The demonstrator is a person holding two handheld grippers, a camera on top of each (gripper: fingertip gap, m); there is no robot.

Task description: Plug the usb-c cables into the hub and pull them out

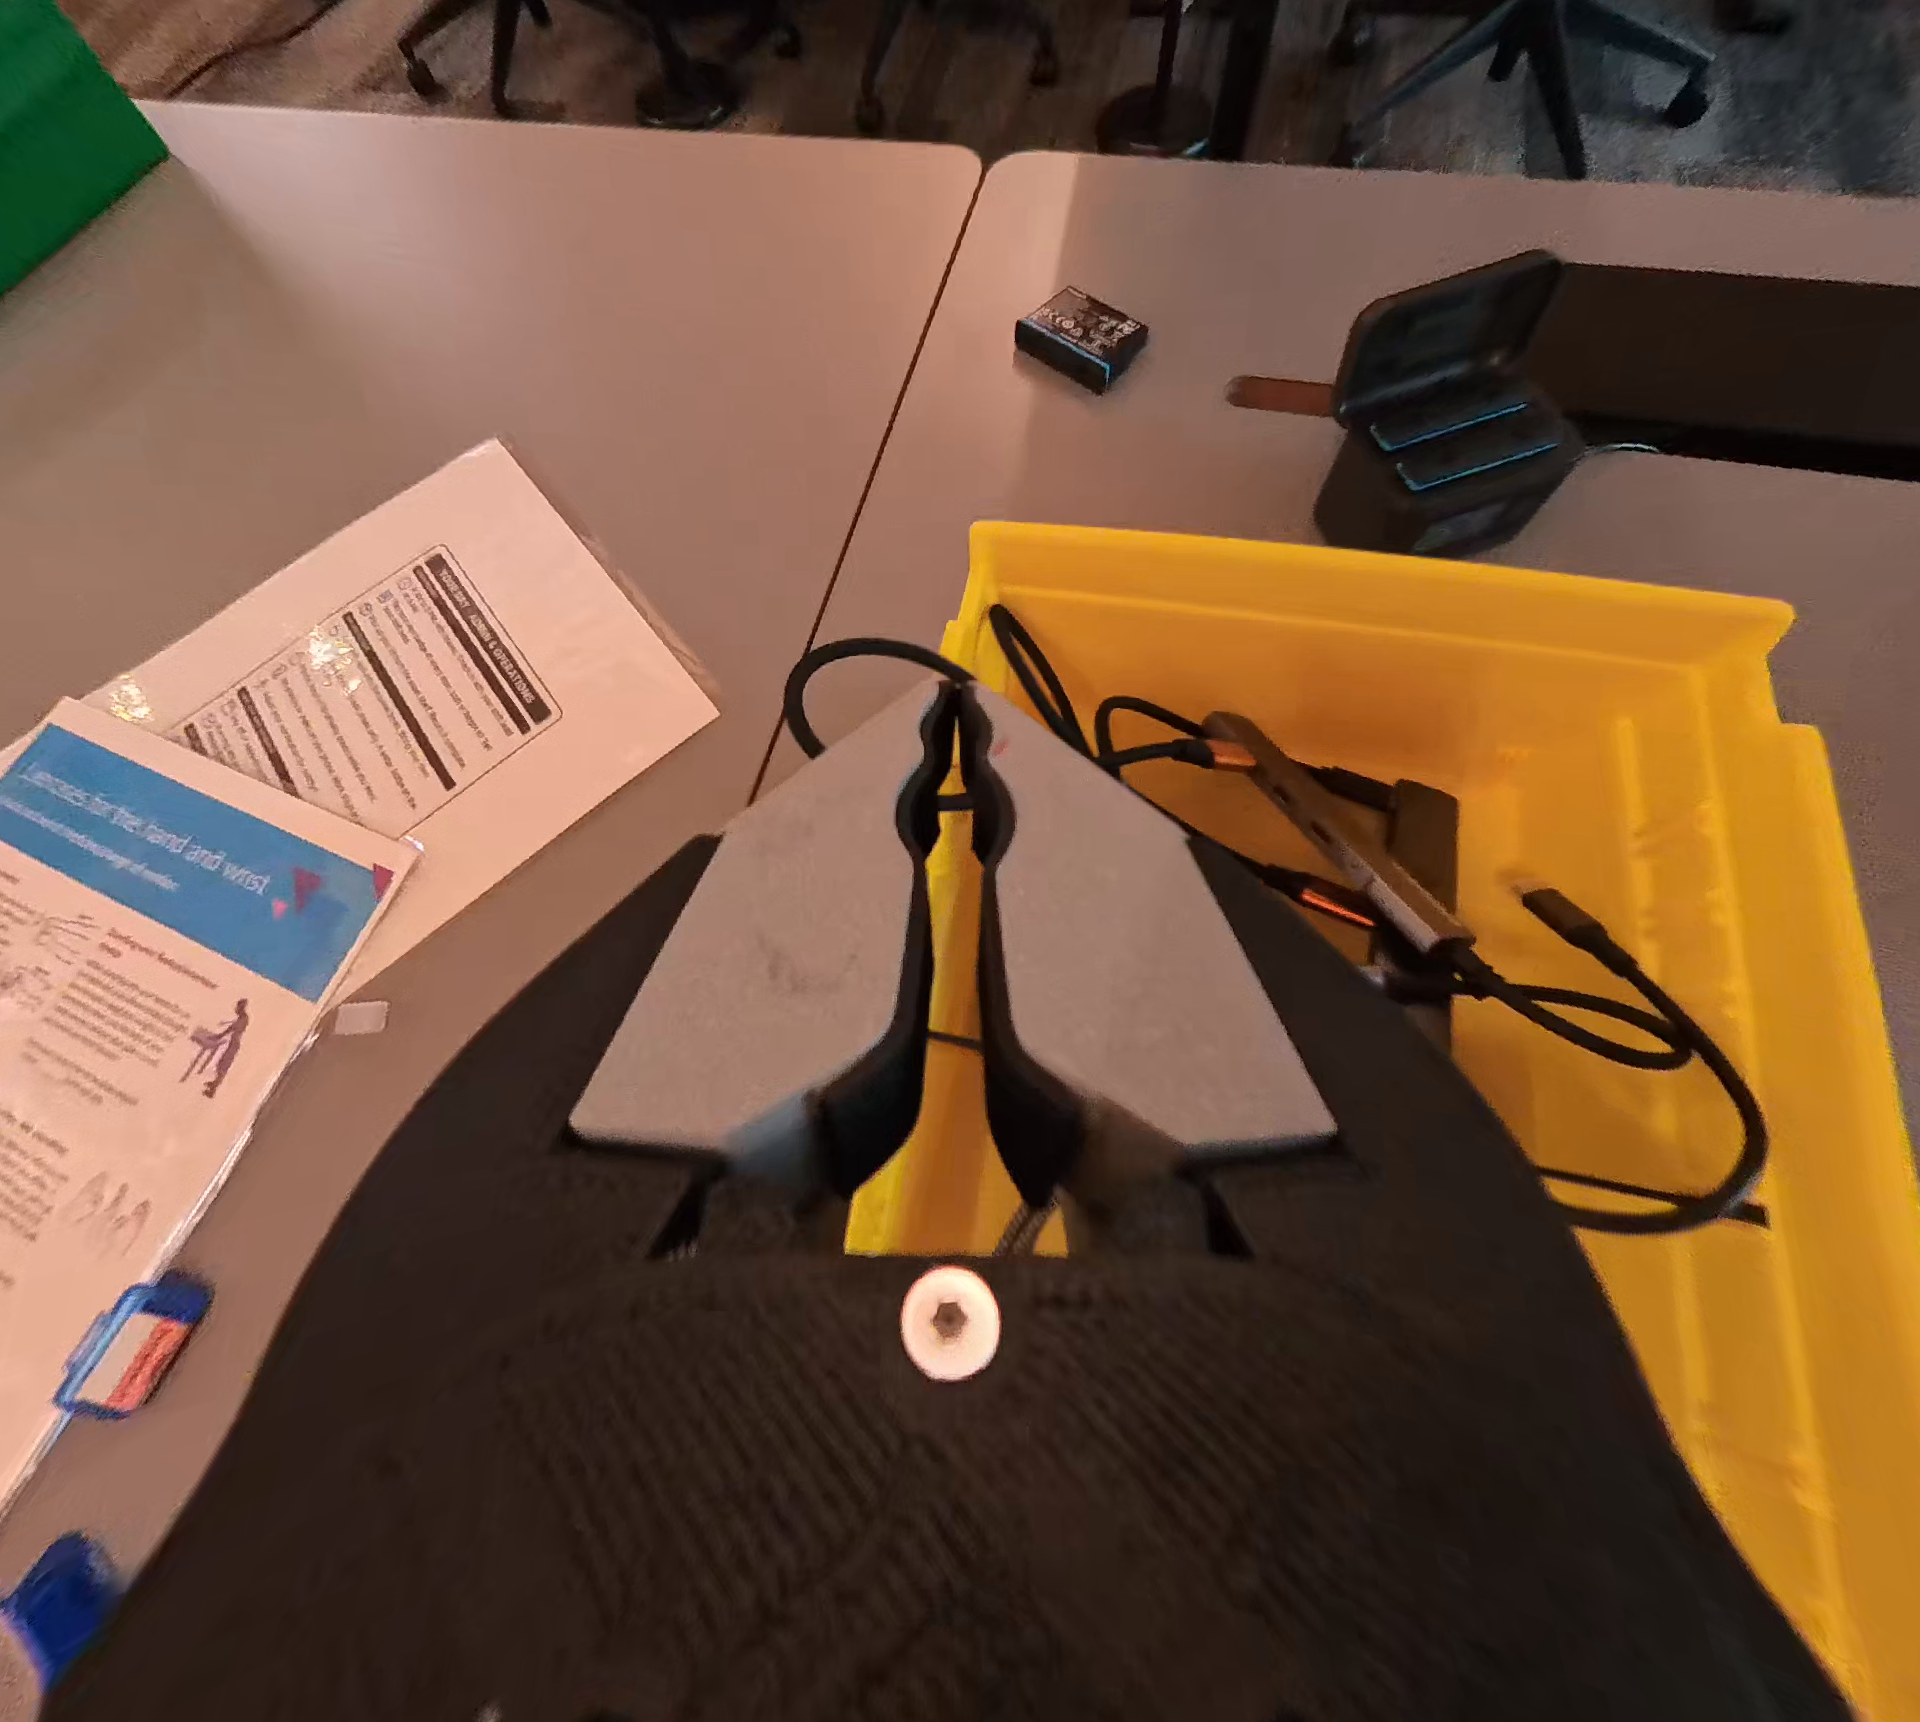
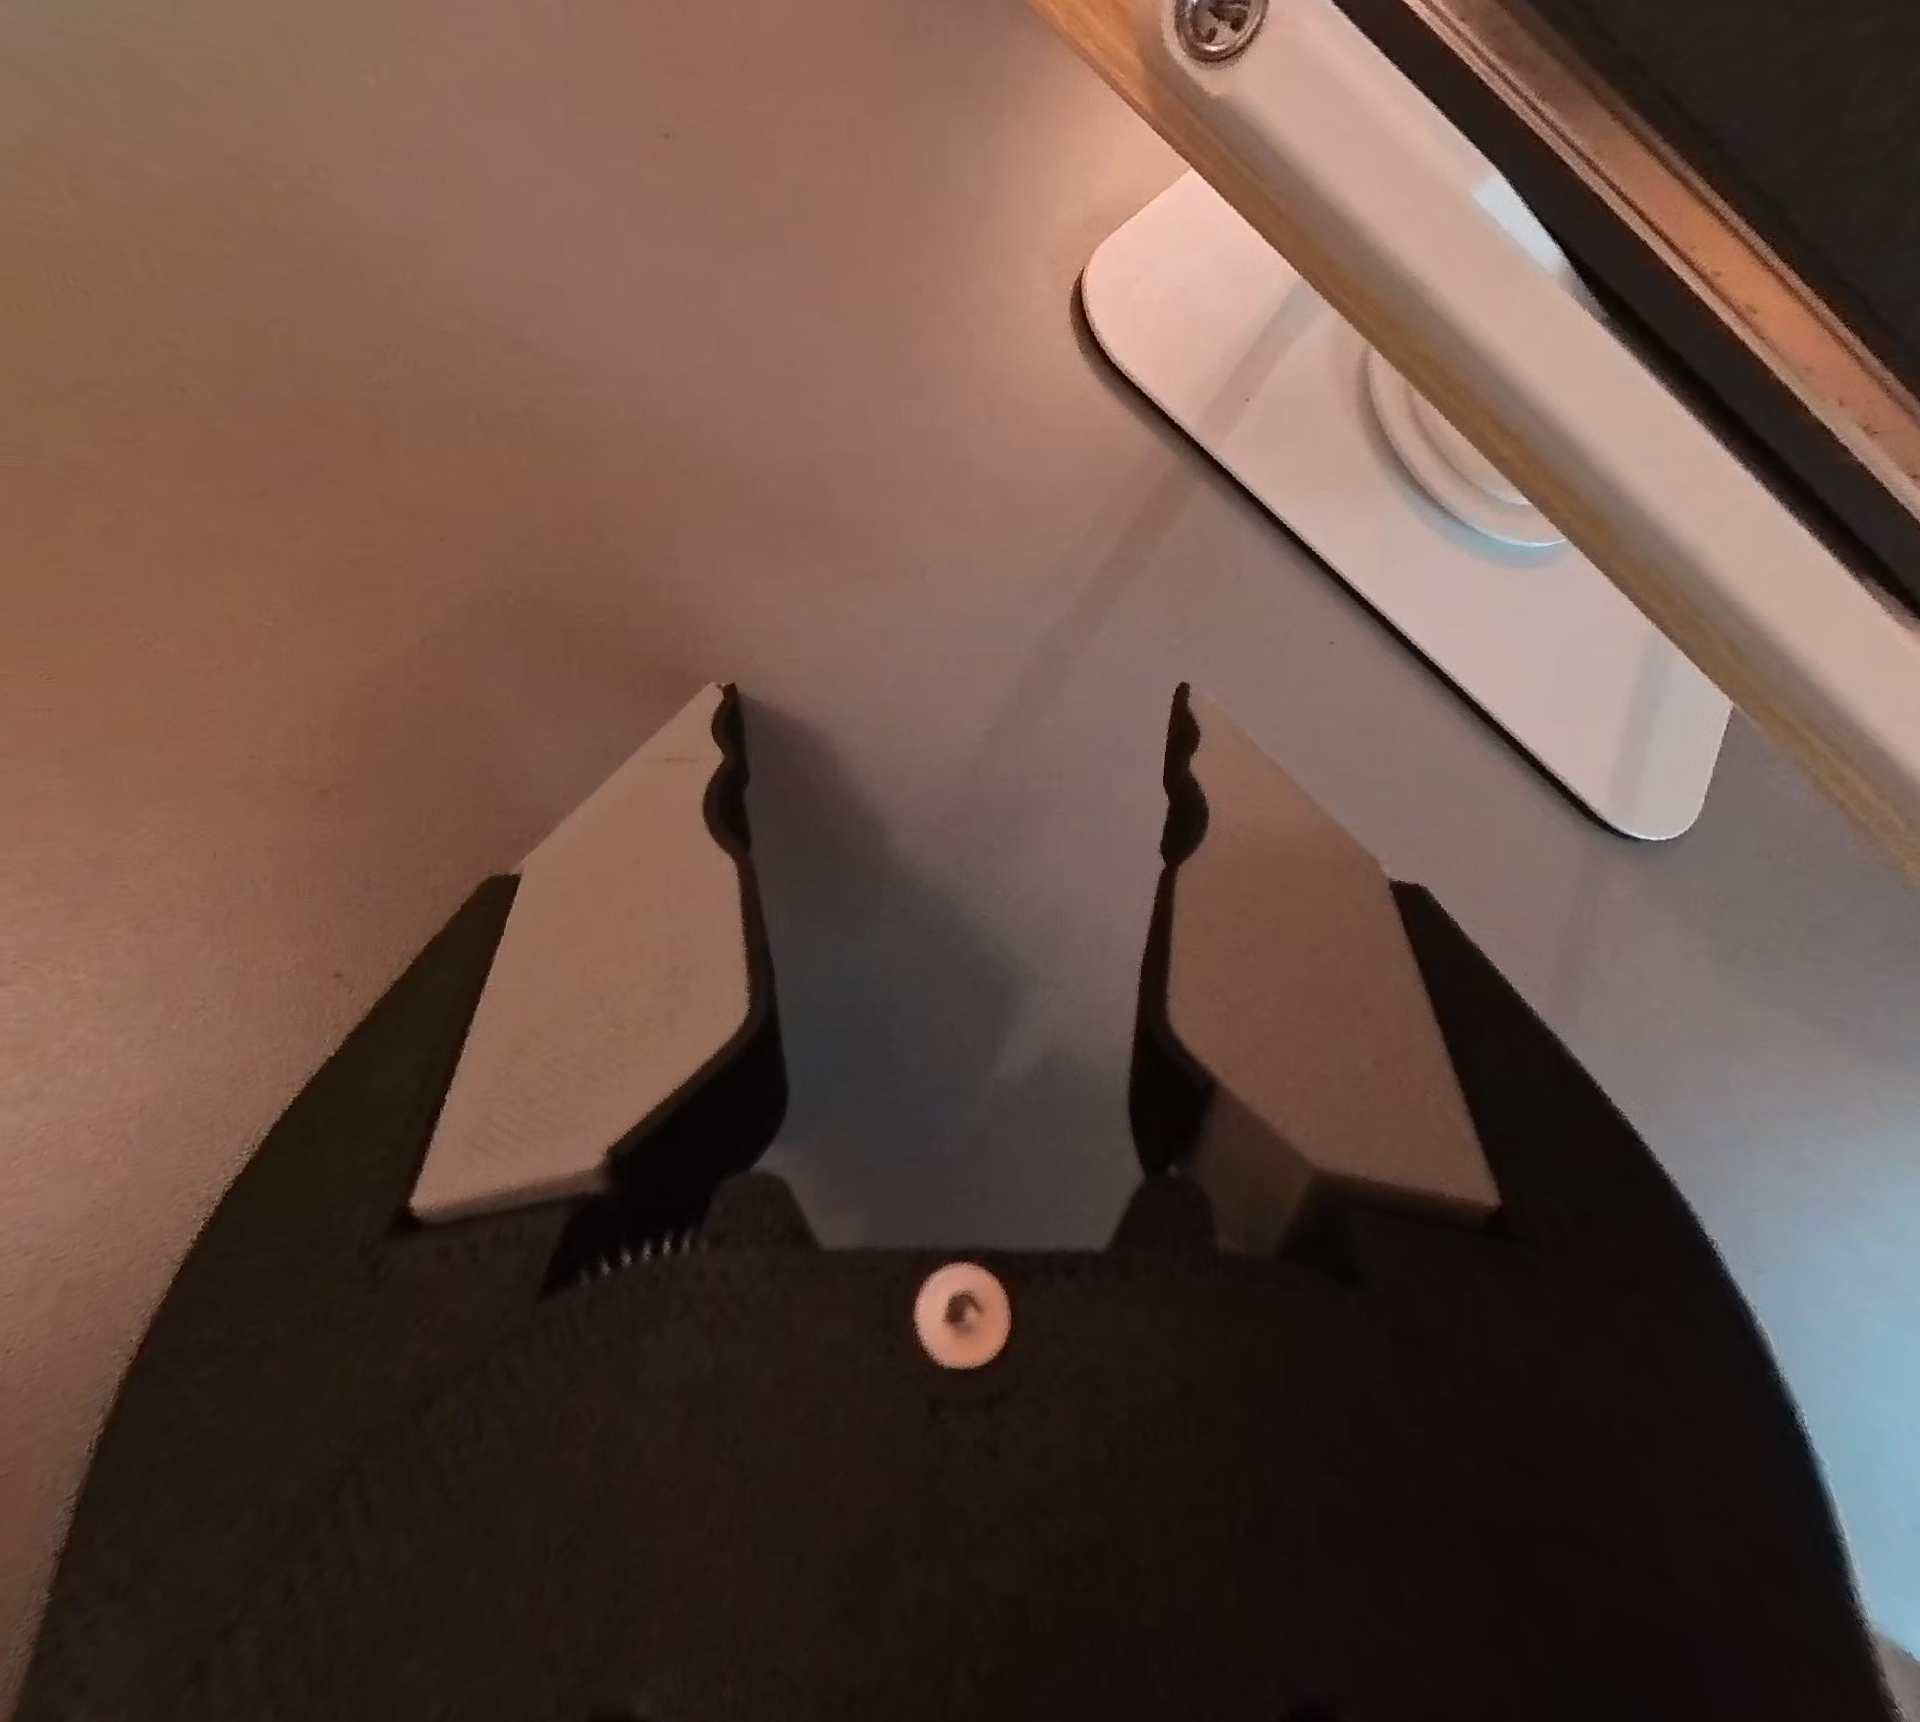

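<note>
Gripping a black cable point(image 1: 831, 685) in the left gripper point(image 1: 958, 706) at the yellow bin point(image 1: 1351, 571); right gripper point(image 2: 956, 716) idling, jaws apart; probably needing alignment with the hub point(image 1: 1340, 831) next.

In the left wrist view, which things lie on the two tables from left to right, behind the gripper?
green box → blue-headed leaflet → white printed sheet → small black battery → yellow bin with the hub in it.

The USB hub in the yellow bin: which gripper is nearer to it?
Left. The left gripper hovers over the yellow bin's near-left edge, beside the hub. The right gripper faces bare table; no hub in its view.
</note>
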